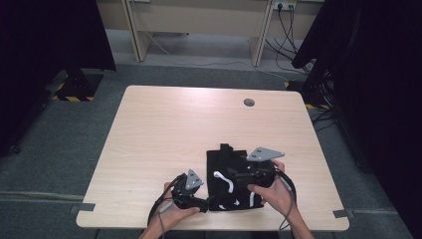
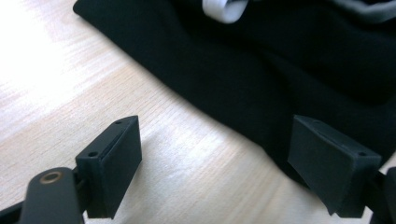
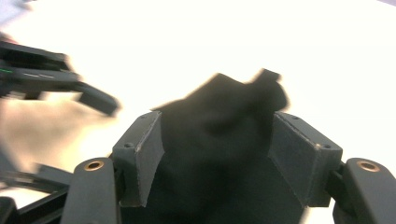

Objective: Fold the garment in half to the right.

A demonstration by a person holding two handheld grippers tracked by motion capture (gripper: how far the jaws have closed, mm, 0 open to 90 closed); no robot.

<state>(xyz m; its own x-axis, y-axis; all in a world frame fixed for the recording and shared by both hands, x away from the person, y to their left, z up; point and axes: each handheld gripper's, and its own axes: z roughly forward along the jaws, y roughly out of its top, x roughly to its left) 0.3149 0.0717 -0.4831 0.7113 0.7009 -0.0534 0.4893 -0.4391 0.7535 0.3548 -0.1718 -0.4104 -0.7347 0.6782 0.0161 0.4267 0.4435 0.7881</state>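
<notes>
Working the right hand-held gripper (image 1: pixel 238 175) over the black garment (image 1: pixel 224 164), I have its jaws spread partway with dark cloth bunched between them in the right gripper view. The picture is blurred, so I cannot tell whether the pads (image 3: pixel 299 156) press on the fabric or merely straddle it. My left hand-held gripper (image 2: pixel 224 163) sits low at the garment's near-left corner, jaws wide and empty, one over bare wood and the other at the cloth's edge.

I judge this to be the folding or arranging step: the right side is lifting or shifting a layer while the left waits to catch the hem. Next I need a firm pinch on the right, then a shallow bite with the left on that corner, low to the counter (image 1: pixel 164 129) so only one layer comes up.

The garment lies near the front edge of the counter, right of centre, roughly rectangular. Its long axis runs away from me, with a narrow tab pointing toward the far side and white drawcords (image 1: pixel 225 179) showing on it.
</notes>
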